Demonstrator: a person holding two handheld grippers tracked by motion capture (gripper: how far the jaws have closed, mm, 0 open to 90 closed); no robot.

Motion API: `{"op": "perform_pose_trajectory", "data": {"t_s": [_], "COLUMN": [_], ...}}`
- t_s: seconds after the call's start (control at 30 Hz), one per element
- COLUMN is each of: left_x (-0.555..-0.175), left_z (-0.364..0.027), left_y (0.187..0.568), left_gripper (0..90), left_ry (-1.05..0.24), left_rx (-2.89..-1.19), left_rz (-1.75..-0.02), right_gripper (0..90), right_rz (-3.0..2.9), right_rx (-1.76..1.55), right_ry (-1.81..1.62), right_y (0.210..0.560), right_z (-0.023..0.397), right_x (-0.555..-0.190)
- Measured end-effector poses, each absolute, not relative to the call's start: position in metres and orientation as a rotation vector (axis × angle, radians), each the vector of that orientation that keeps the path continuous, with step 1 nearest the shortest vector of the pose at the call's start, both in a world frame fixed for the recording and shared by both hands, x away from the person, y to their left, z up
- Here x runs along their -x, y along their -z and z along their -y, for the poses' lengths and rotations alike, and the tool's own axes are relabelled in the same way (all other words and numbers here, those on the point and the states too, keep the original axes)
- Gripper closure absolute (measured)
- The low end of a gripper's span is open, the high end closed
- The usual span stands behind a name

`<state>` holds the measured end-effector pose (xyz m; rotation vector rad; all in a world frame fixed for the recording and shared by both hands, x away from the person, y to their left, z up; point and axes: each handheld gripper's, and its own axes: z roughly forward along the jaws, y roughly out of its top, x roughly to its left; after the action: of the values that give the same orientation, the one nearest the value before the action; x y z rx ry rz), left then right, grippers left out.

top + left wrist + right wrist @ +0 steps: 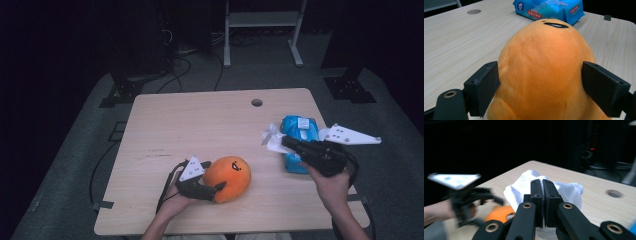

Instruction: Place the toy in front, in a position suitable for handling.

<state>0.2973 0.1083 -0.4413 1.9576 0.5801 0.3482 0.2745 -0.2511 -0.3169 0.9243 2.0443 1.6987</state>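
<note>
An orange plush toy (pixel 229 178) with a small black face mark lies on the wooden table (pixel 200 125) near its front edge. My left gripper (pixel 220 188) is shut on the plush toy (pixel 544 75), one black pad (pixel 484 87) pressed into each flank. A blue pack of tissues (pixel 299 131) lies at the right of the table. My right gripper (pixel 284 141) hovers over that pack, jaws shut on a white tissue (pixel 272 137). In the right gripper view the tissue (pixel 571 192) hangs crumpled behind the closed fingertips (pixel 537 187).
A round cable hole (pixel 256 102) sits near the table's far edge. Beyond the table are a white metal frame (pixel 262 22), black stand feet and cables on the dark floor. The table's left and middle are bare wood.
</note>
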Motion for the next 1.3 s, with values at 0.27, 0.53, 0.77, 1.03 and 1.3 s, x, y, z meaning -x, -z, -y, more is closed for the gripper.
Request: {"op": "perform_pose_trajectory", "data": {"t_s": [0.27, 0.53, 0.77, 1.03, 1.3], "left_x": [-0.299, -0.300, -0.300, -0.300, -0.299], "left_z": [-0.110, -0.110, -0.109, -0.107, -0.105], "left_y": [0.443, 0.444, 0.444, 0.446, 0.446], "left_gripper": [15.3, 15.1, 15.2, 15.6, 16.3], "left_ry": [-0.340, -0.330, -0.321, -0.312, -0.311], "left_rx": [-1.958, -1.963, -1.963, -1.969, -1.983], "left_rz": [-0.580, -0.575, -0.563, -0.561, -0.558], "right_gripper": [87.1, 86.7, 86.4, 79.8, 55.9], "right_rz": [-2.195, -2.333, -2.396, -2.347, -2.295], "right_rx": [-0.793, -0.794, -0.859, -0.901, -0.914], "right_ry": [-1.806, -1.772, -1.577, -1.500, -1.523], "right_y": [0.311, 0.329, 0.374, 0.406, 0.422], "right_z": [0.216, 0.194, 0.174, 0.172, 0.176], "right_x": [-0.244, -0.247, -0.278, -0.305, -0.311]}}
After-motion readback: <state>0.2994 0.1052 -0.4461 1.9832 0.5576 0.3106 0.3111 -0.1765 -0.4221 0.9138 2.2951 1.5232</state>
